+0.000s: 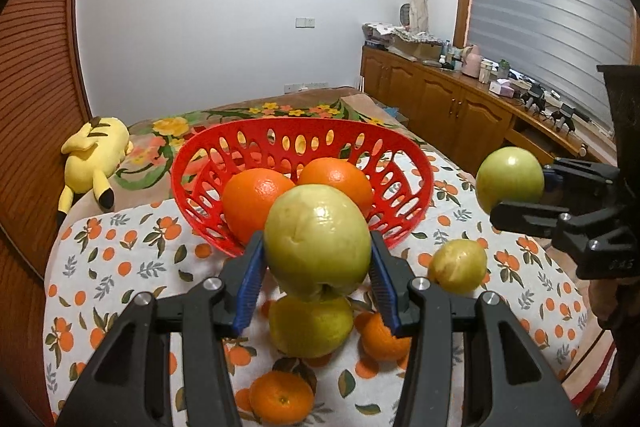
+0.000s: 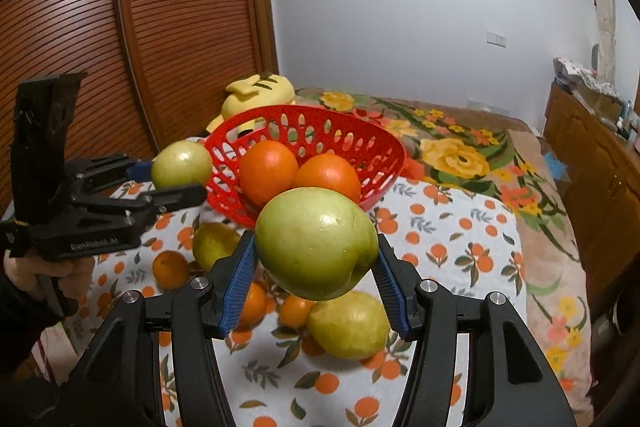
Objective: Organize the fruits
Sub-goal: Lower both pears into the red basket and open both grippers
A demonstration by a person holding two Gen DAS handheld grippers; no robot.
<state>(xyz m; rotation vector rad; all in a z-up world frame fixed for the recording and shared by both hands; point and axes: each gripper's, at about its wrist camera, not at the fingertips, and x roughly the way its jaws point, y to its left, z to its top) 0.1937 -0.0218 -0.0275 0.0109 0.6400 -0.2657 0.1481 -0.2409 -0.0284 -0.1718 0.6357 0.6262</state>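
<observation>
Above the orange-print tablecloth [image 1: 104,259], each claw, left [image 1: 318,259] and right [image 2: 316,259], pinching a green apple [image 1: 318,241], stem-end down.

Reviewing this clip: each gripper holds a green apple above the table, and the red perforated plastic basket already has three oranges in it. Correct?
Not quite: the red perforated plastic basket holds two oranges, not three, as the left wrist view shows. The left gripper and right gripper do each hold a green apple.

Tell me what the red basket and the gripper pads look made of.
Red basket: looks like moulded plastic, glossy, with uniform oval cut-outs through its walls. Pads on the left hand-held gripper: probably blue rubber or soft plastic, matte, finely ribbed; the look alone leaves it open.
</observation>
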